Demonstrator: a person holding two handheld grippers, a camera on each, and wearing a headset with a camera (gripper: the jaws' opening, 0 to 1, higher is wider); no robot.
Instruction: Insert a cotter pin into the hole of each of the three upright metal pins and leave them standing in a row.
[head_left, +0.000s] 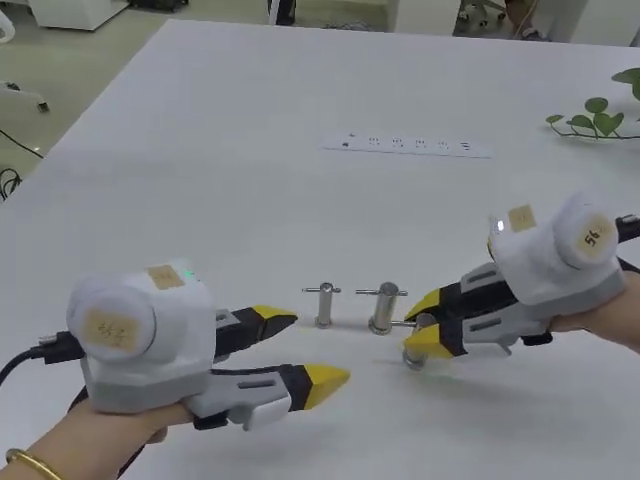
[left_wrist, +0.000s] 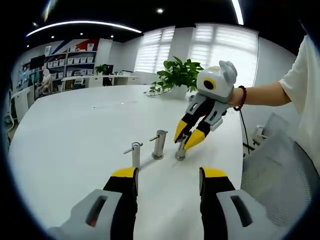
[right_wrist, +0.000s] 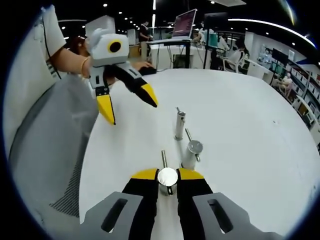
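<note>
Label perhaps "56" on right gripper (head_left: 420, 322), fingers pinching metal pin (right_wrist: 167, 176), left gripper (head_left: 315, 348) fingers spread

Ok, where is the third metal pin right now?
The third metal pin is upright, clamped in the right tongs, at the right end of the row in the head view, next to the middle pin.

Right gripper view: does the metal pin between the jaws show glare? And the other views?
Right gripper view: the metal pin glares white on top. Left gripper view: fisheye bends the ceiling light strip. Head view: even light, faint shadow under the right gripper.
</note>
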